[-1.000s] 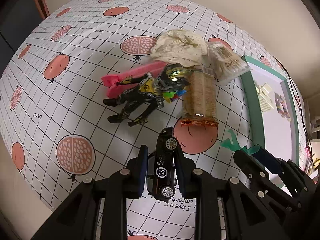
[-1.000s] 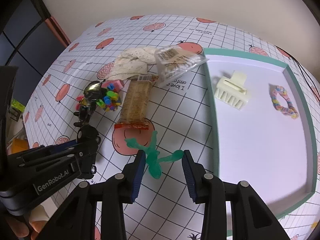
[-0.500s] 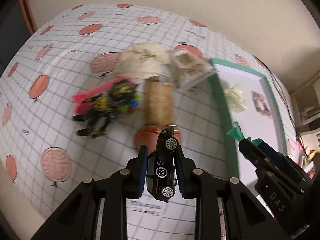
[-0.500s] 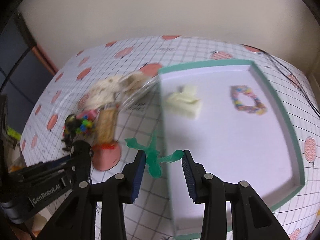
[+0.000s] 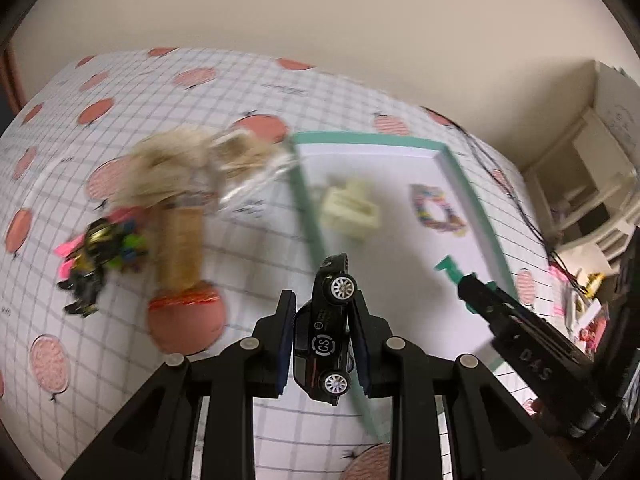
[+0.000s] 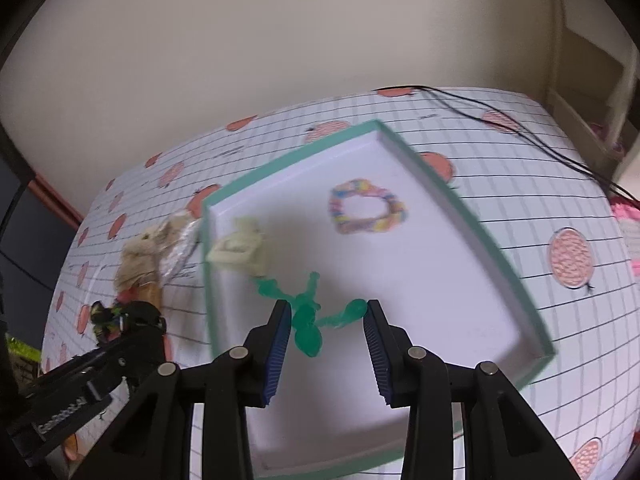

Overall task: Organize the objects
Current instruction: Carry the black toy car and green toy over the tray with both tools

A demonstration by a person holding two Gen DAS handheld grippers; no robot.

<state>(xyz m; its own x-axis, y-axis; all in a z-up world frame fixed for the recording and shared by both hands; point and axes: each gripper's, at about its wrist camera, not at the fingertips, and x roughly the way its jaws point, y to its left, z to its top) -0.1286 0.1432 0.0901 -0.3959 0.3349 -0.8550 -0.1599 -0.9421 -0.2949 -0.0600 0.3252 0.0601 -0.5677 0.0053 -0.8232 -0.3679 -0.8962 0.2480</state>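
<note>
My left gripper (image 5: 322, 312) is shut on a black toy car (image 5: 326, 332), held nose-up just left of the near part of the teal-rimmed white tray (image 5: 304, 196). My right gripper (image 6: 326, 314) is shut on a green rubbery toy figure (image 6: 306, 320) and hangs over the tray (image 6: 492, 248). In the tray lie a cream hair claw (image 6: 238, 250) and a colourful beaded bracelet (image 6: 366, 210). In the left wrist view the right gripper (image 5: 472, 292) shows over the tray's right side with the green toy (image 5: 446, 266).
Left of the tray on the pomegranate-print cloth lie a dark action figure (image 5: 92, 260), a biscuit pack (image 5: 182, 248), a cream fabric piece (image 5: 168, 168) and a clear plastic bag (image 5: 248, 160). Black cables (image 6: 520, 120) run across the far right. A wall stands behind.
Both grippers have swung right with their toys. The right one went from the cloth beside the tray to above the tray floor; the left one came up to the tray's left rim.
</note>
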